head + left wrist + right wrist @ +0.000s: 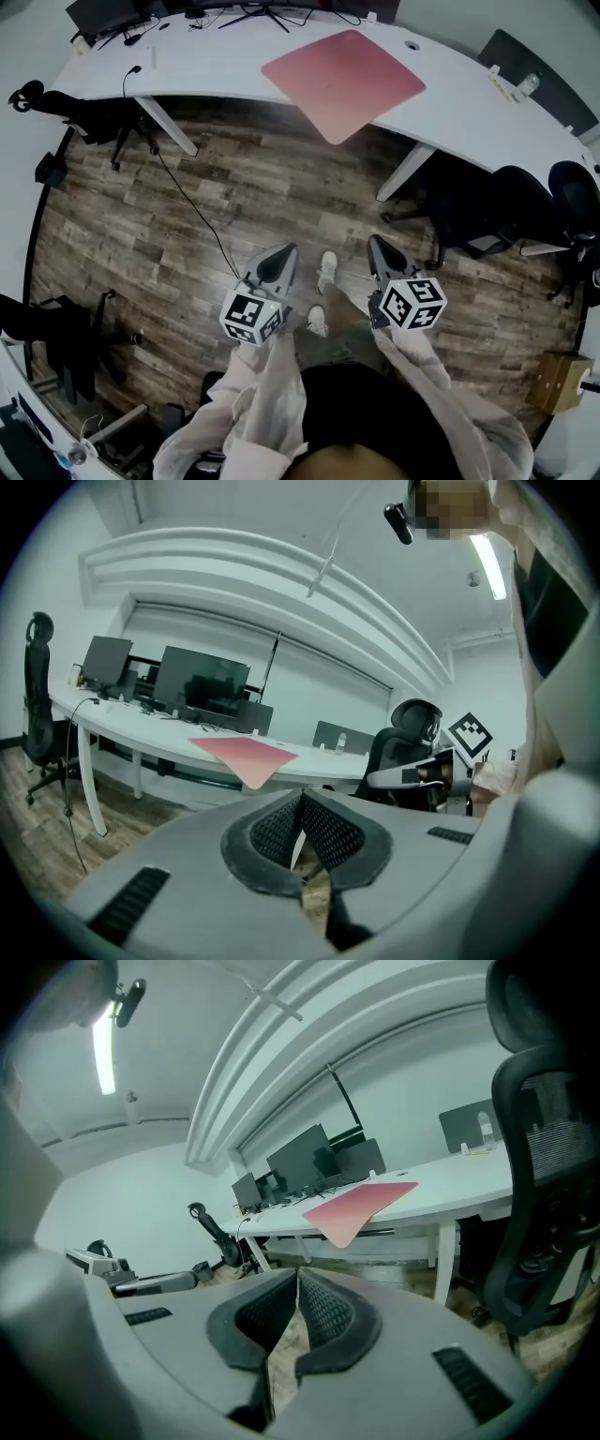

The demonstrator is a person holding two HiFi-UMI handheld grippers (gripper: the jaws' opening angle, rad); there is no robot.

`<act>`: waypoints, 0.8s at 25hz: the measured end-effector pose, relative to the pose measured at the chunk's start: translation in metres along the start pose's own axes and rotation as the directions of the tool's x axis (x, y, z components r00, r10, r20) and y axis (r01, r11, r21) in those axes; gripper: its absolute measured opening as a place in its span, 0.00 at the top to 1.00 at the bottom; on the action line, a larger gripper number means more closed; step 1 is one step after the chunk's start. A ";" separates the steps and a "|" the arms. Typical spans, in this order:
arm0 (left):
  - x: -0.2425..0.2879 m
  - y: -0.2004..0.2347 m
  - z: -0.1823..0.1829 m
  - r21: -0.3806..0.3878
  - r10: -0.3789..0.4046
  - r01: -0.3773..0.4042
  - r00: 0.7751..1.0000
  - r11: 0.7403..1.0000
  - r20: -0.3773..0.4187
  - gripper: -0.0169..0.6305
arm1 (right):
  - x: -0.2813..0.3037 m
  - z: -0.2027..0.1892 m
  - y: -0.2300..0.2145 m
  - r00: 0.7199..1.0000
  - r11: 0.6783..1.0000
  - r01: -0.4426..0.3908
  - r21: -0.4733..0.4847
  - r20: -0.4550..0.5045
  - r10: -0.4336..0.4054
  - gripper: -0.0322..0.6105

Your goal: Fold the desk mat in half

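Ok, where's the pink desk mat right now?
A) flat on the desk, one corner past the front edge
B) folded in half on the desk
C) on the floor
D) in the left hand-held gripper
A: the desk mat lies unfolded on the white desk, one corner overhanging.

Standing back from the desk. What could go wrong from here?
The desk mat has a corner hanging over the desk edge; a nudge might slide it off. A cable trails across the floor on your left: possible snag. The left gripper and right gripper are both shut; unopened, they would only push the mat.
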State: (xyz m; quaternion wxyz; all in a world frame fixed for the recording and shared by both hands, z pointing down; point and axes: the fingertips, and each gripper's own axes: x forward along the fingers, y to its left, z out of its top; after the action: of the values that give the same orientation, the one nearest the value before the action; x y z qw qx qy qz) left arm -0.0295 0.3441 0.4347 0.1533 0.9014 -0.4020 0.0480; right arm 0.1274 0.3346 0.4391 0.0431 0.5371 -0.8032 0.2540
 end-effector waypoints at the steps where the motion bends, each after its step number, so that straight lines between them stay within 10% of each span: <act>1: 0.006 0.006 0.002 -0.002 0.006 -0.006 1.000 1.000 0.000 0.93 | 0.008 0.003 -0.004 1.000 1.000 -0.002 0.007 -0.004 0.002 0.93; 20: 0.153 0.101 0.072 -0.009 0.099 -0.099 0.995 0.995 0.009 0.93 | 0.156 0.099 -0.086 0.997 0.996 -0.069 0.049 -0.033 0.071 0.93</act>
State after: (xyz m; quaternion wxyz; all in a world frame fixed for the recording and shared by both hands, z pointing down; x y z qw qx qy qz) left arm -0.0043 0.1493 0.4225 0.1527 0.8799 -0.4473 0.0493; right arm 0.1583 0.1327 0.4377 0.0351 0.5052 -0.8143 0.2836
